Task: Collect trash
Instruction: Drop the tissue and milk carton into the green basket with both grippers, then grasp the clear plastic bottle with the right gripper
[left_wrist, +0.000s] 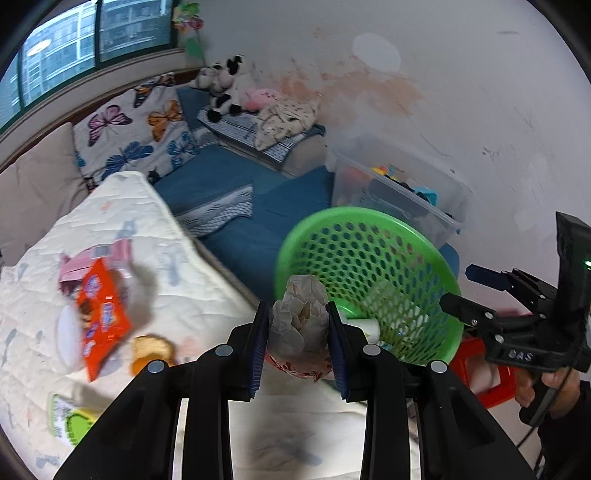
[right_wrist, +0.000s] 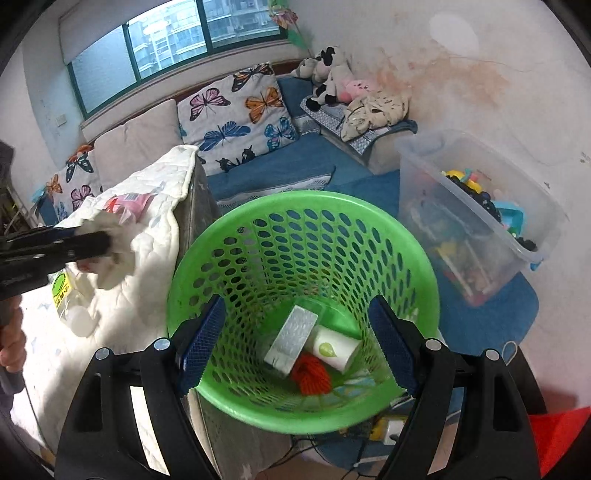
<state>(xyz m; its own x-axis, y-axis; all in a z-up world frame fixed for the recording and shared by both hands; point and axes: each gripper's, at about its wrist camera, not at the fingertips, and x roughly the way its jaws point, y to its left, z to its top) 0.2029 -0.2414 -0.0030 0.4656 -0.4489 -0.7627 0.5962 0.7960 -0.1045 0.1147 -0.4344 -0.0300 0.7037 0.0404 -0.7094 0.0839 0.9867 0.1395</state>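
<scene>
Step in hand: carrying. Left claw (left_wrist: 298, 341) clamped on crumpled white paper wad (left_wrist: 301, 317), near green perforated plastic basket (right_wrist: 236, 229). Right claw (right_wrist: 295, 347) wide, empty, above it. Next: position over rim, release.

We see the basket (right_wrist: 303, 295) mouth open from above, its floor partly taken by a carton (right_wrist: 291, 341), cup (right_wrist: 336, 349) and red yarn (right_wrist: 310, 374). The mattress (right_wrist: 155, 236) edge crowds its left; a clear bin (right_wrist: 480, 221) stands right.

Quilted bed cover (left_wrist: 177, 258) with orange snack packet (left_wrist: 103, 317)
</scene>
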